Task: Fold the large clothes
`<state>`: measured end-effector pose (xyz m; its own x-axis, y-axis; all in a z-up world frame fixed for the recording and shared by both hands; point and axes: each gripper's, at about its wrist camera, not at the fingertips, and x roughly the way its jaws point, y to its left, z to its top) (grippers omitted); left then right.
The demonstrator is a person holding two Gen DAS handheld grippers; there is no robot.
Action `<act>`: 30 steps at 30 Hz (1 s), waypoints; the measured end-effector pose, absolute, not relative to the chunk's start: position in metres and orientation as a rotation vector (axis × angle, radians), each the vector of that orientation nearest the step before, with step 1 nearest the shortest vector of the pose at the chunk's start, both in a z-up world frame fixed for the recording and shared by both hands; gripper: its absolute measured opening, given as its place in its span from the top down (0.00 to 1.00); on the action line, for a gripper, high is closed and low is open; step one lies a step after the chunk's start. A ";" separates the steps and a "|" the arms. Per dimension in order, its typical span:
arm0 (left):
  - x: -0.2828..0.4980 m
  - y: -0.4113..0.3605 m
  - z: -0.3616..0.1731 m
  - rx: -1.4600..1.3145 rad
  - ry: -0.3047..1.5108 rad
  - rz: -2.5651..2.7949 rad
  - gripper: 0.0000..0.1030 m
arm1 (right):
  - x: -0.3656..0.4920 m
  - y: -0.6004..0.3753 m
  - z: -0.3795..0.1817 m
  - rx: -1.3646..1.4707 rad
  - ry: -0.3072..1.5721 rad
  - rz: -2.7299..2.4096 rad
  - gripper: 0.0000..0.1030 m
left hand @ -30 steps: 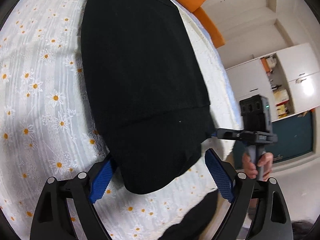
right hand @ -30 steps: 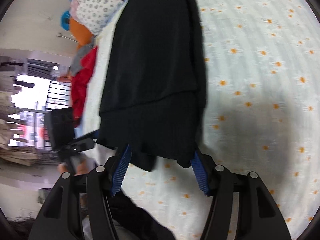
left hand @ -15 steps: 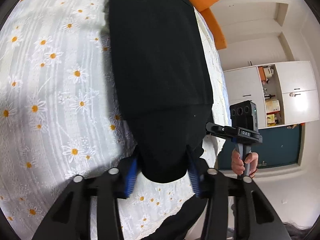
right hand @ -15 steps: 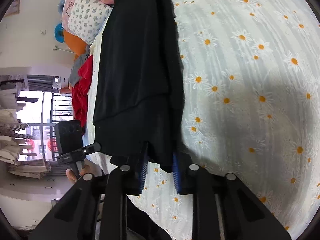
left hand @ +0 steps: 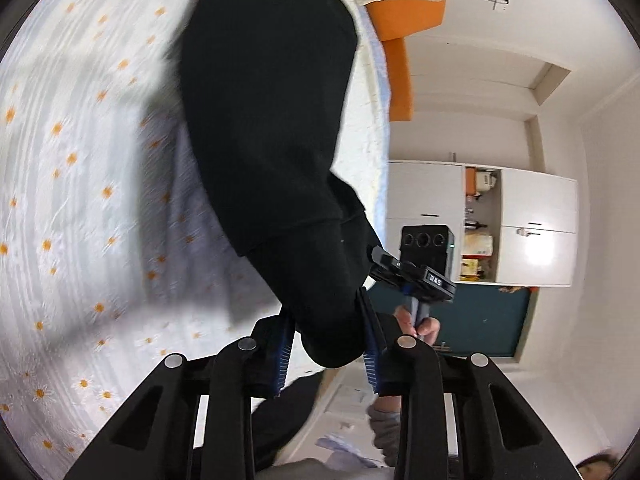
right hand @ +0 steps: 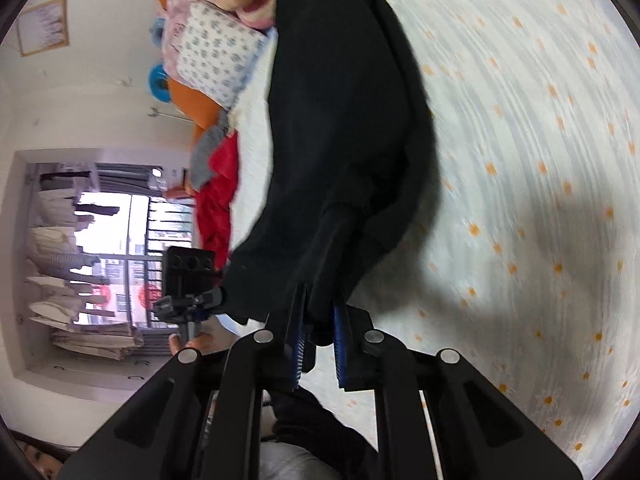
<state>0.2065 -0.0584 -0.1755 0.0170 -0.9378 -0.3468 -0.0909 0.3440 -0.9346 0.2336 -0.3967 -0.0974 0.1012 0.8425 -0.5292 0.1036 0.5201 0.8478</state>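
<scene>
- Black knit, one large garment (left hand: 272,120), is lying lengthwise on the daisy-print bed sheet (left hand: 80,200), its near hem lifting off the bed.
- The left gripper (left hand: 326,350) is pinching one hem corner between its blue-padded jaws.
- The right gripper (right hand: 320,340) is clamping the other corner, jaws pressed onto the fabric.
- Two orange cushions (left hand: 404,8) are sitting past the far end.
- One red cloth (right hand: 216,196) is hanging at the bed's edge.

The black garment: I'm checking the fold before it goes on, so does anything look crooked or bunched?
The black garment is bunched into loose folds near the right tool, not flat. The left tool grips the other hem corner. Both views are motion-blurred, so finer creases can't be judged.
</scene>
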 end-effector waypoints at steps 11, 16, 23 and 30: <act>0.305 -0.038 -0.130 -1.073 1.302 -0.912 0.67 | 0.332 -0.393 -0.059 0.892 1.281 0.678 0.88; 0.363 -0.031 -0.120 -1.058 1.262 -0.867 0.84 | 0.385 -0.386 -0.061 0.913 1.270 0.655 0.88; 0.436 -0.027 -0.133 -1.023 1.242 -0.746 0.84 | 0.459 -0.384 -0.096 0.975 1.268 0.594 0.88; 0.463 -0.020 -0.176 -0.995 1.260 -0.611 0.84 | 0.506 -0.390 -0.126 1.008 1.247 0.509 0.96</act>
